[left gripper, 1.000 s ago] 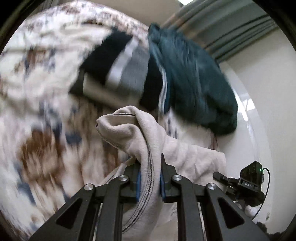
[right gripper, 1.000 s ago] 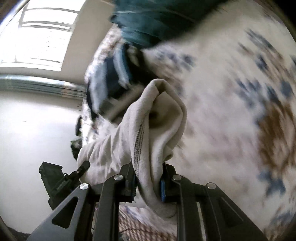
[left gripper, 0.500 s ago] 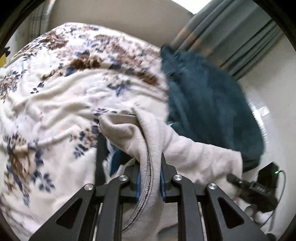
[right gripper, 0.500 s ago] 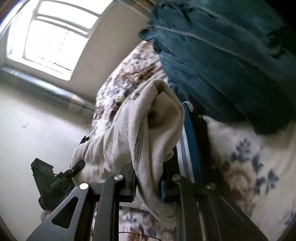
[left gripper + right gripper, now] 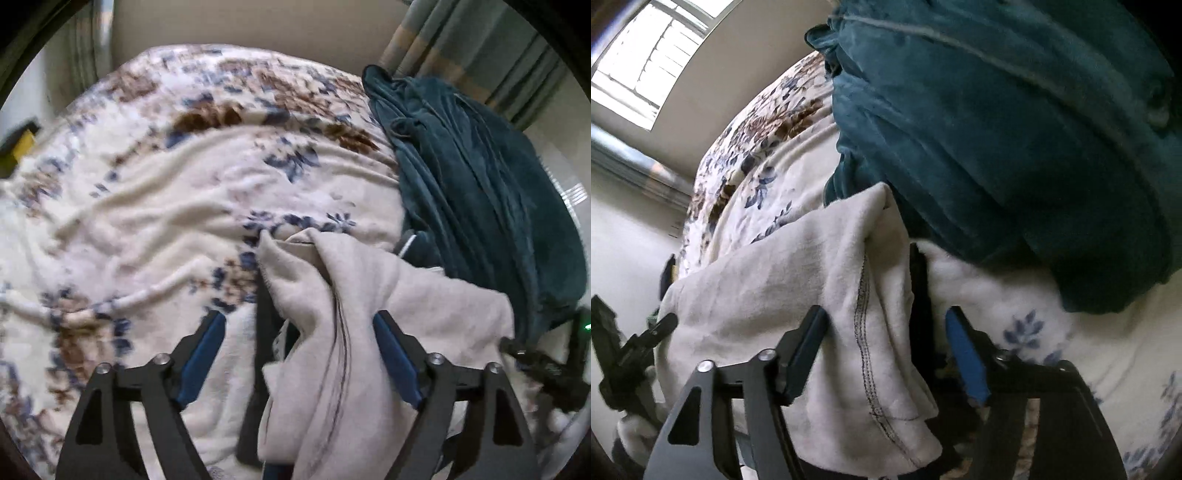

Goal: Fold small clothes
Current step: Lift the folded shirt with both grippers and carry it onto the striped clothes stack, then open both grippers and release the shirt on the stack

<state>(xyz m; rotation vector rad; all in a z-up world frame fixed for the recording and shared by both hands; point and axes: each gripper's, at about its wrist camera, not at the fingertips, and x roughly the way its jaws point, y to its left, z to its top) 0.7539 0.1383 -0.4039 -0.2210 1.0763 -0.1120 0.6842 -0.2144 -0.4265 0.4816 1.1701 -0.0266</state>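
Left wrist view is showing a cream garment [image 5: 373, 295] lying in a bunched fold on a flowered blanket [image 5: 155, 221] that is covering the bed, with a teal robe [image 5: 476, 192] heaped at about two o'clock. The garment is sitting on top of something dark and striped, likely other clothes already stacked there, which suggests it is being set down as a finished piece onto a pile. The left hand-held gripper [image 5: 299, 350] is letting go: its jaws are opening and standing wide, with the garment's stitched edge still running up between them, and its blue pads [image 5: 203, 350] are not pressing on the cloth. From the right wrist view, the same cream garment [image 5: 798, 280] is filling the space from six to nine o'clock, just beside the teal robe [image 5: 997, 129] at one o'clock. The right hand-held gripper [image 5: 886, 350] is likewise spreading, jaws opening around the seamed fold; the cloth is brushing the left pad but is not being pinched. The other hand-held gripper is showing at each view's edge.
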